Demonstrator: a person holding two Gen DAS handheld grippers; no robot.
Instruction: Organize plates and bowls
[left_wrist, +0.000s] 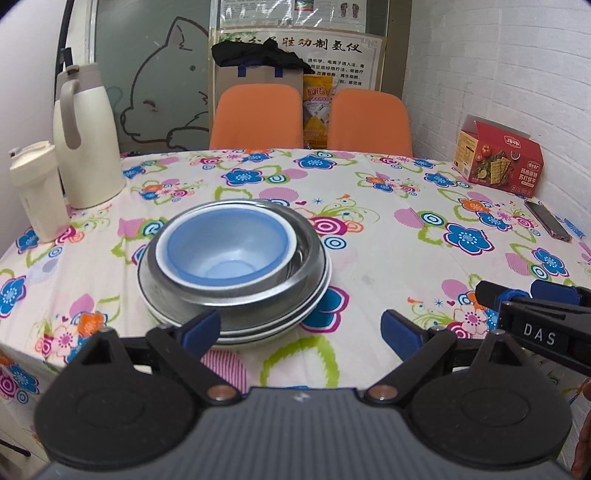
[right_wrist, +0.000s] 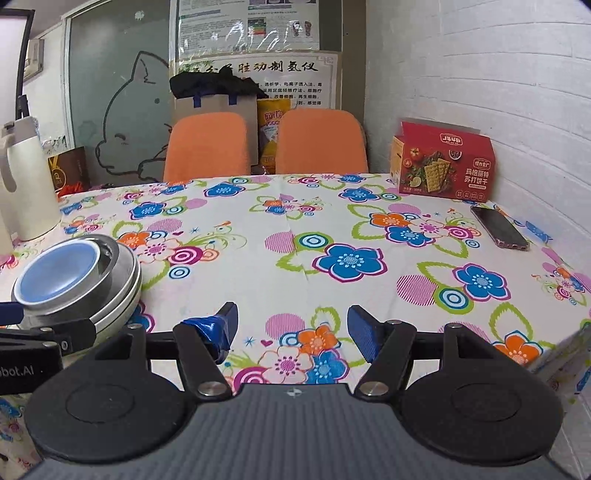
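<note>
A blue bowl (left_wrist: 225, 251) sits inside a steel bowl (left_wrist: 295, 273), which rests on a stack of plates (left_wrist: 258, 326) on the flowered tablecloth. My left gripper (left_wrist: 301, 328) is open and empty, just in front of the stack, its left finger close to the plates' near rim. My right gripper (right_wrist: 291, 328) is open and empty above bare cloth, to the right of the stack; it also shows in the left wrist view (left_wrist: 517, 295). The stack also shows in the right wrist view (right_wrist: 74, 280) at the left.
A cream thermos jug (left_wrist: 86, 136) and a small cream bottle (left_wrist: 35, 192) stand at the left. A red cracker box (right_wrist: 443, 162) and a phone (right_wrist: 498, 227) lie at the right by the white wall. Two orange chairs (left_wrist: 258, 114) stand behind the table (right_wrist: 332, 221).
</note>
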